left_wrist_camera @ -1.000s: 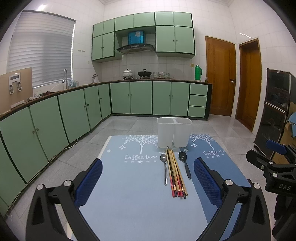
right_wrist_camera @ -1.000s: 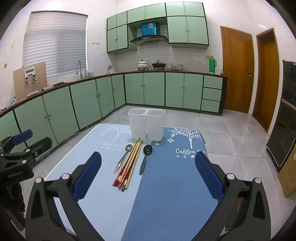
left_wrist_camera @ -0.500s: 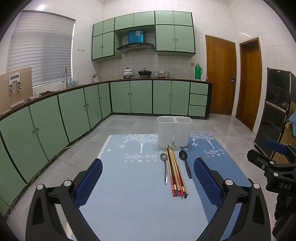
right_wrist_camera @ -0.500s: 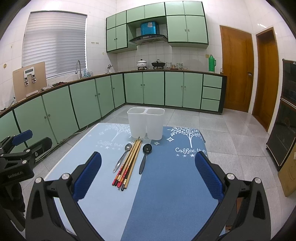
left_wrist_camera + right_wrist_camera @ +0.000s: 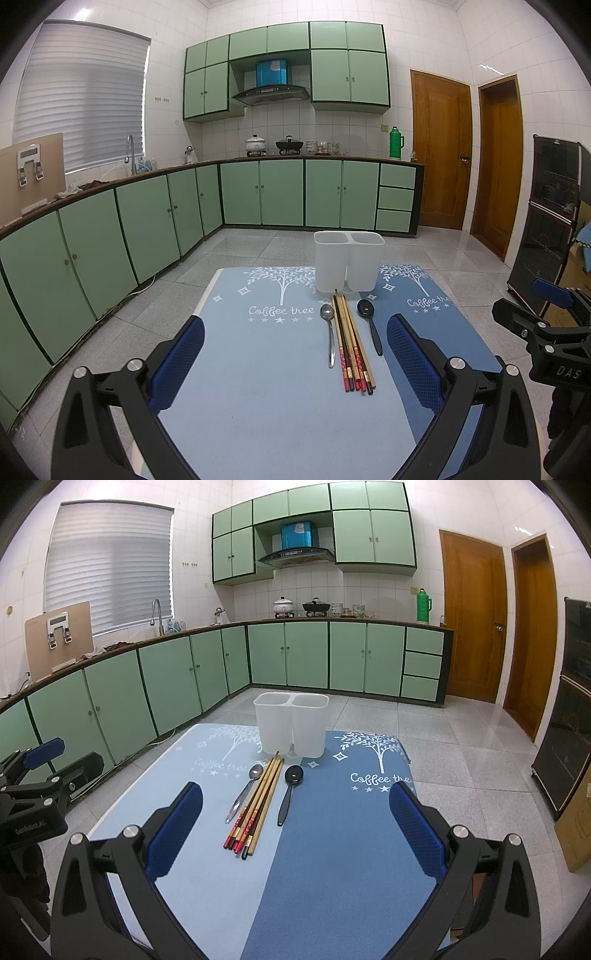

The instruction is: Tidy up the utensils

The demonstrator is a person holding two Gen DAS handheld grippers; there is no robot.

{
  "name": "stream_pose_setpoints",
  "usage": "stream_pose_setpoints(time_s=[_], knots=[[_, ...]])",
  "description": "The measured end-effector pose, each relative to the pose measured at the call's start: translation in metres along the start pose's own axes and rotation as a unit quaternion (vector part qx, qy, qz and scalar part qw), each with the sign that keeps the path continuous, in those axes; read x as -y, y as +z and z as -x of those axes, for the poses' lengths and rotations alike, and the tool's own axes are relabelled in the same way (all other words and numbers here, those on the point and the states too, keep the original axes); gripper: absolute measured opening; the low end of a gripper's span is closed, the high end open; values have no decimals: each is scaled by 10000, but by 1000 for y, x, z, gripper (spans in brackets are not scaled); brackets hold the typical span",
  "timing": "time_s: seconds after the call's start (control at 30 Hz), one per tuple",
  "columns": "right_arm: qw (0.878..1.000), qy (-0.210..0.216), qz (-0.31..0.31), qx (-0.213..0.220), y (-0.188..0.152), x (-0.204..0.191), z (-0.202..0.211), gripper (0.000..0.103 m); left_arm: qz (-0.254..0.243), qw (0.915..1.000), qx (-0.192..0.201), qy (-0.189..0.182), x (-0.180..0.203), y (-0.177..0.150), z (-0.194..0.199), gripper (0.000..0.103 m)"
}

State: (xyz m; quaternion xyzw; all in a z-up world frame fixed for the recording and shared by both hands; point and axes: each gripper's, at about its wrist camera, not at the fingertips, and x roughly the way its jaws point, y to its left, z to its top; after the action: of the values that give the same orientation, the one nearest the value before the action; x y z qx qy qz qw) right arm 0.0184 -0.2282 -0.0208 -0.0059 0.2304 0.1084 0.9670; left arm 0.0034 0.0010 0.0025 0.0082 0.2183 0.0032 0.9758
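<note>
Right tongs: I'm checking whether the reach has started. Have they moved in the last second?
Yes, slightly. In the right wrist view the white holder sits a little lower against the cabinets behind, so the open right tongs have tilted up or risen a bit.

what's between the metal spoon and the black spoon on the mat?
A bundle of chopsticks lies between the metal spoon and the black spoon; both wrist views show it.
</note>
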Motion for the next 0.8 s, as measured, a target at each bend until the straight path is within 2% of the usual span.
stream_pose_setpoints(time_s=[0.8], knots=[[10000, -8, -2, -20, -3, -1, -3, 98, -2, 10000, -3, 8, 0, -5, -5, 97]])
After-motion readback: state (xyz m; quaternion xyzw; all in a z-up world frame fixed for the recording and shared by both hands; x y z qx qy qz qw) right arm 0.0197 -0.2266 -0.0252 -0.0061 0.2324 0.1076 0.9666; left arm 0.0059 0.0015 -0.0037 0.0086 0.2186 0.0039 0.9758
